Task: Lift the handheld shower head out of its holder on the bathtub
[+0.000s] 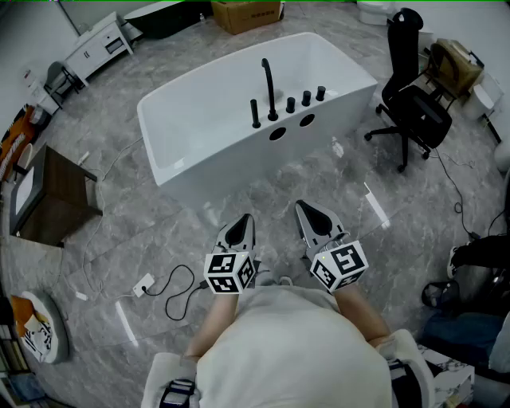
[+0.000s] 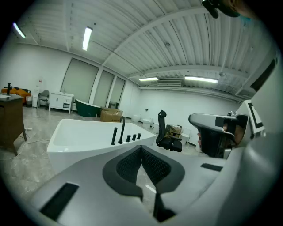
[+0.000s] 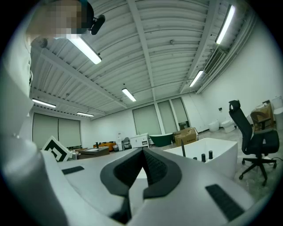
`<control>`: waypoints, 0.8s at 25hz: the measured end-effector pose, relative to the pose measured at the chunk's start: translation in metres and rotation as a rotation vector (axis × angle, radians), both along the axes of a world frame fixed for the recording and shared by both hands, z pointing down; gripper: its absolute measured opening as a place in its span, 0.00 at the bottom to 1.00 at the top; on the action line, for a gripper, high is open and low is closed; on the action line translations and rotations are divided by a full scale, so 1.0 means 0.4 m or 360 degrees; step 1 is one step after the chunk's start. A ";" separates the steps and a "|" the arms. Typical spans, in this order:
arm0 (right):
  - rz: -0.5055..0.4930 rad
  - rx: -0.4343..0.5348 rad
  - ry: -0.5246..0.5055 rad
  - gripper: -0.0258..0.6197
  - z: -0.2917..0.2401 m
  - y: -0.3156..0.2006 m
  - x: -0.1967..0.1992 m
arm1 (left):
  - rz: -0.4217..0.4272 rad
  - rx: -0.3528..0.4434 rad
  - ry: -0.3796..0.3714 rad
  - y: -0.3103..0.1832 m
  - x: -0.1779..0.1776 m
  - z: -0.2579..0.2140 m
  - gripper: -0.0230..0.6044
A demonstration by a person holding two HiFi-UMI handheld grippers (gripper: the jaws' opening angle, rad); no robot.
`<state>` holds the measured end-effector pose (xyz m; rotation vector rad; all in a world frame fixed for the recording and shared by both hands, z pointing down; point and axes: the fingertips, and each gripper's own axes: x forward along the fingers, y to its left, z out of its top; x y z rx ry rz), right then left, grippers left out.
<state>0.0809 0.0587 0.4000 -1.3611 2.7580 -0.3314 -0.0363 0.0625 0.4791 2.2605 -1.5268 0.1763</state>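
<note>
The white bathtub [image 1: 191, 151] stands on the grey floor ahead of me. On its near rim is a row of black fittings. The handheld shower head [image 1: 255, 113] stands upright in its holder at the left end, beside the tall curved spout [image 1: 269, 84] and three knobs [image 1: 306, 99]. My left gripper [image 1: 241, 225] and right gripper [image 1: 309, 212] are side by side, well short of the tub, both shut with nothing between them. The left gripper view shows the shower head [image 2: 114, 136] far beyond the shut left gripper [image 2: 141, 148]. The right gripper [image 3: 143, 152] points at the tub [image 3: 221, 152].
A black office chair [image 1: 410, 103] stands right of the tub. A brown cabinet [image 1: 56, 199] is at the left. A cable with a power strip [image 1: 179, 291] lies on the floor by my left gripper. A cardboard box [image 1: 247, 14] is behind the tub, and bags [image 1: 470, 271] at right.
</note>
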 end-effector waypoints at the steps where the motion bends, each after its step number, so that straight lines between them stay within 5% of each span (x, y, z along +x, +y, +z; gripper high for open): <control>1: -0.0004 0.0009 0.0004 0.07 -0.003 0.007 -0.004 | -0.0015 -0.0004 0.0002 0.007 -0.008 -0.001 0.07; 20: -0.0019 -0.0050 -0.0025 0.07 0.017 0.077 0.036 | -0.0060 -0.0050 -0.0014 0.102 0.000 0.013 0.07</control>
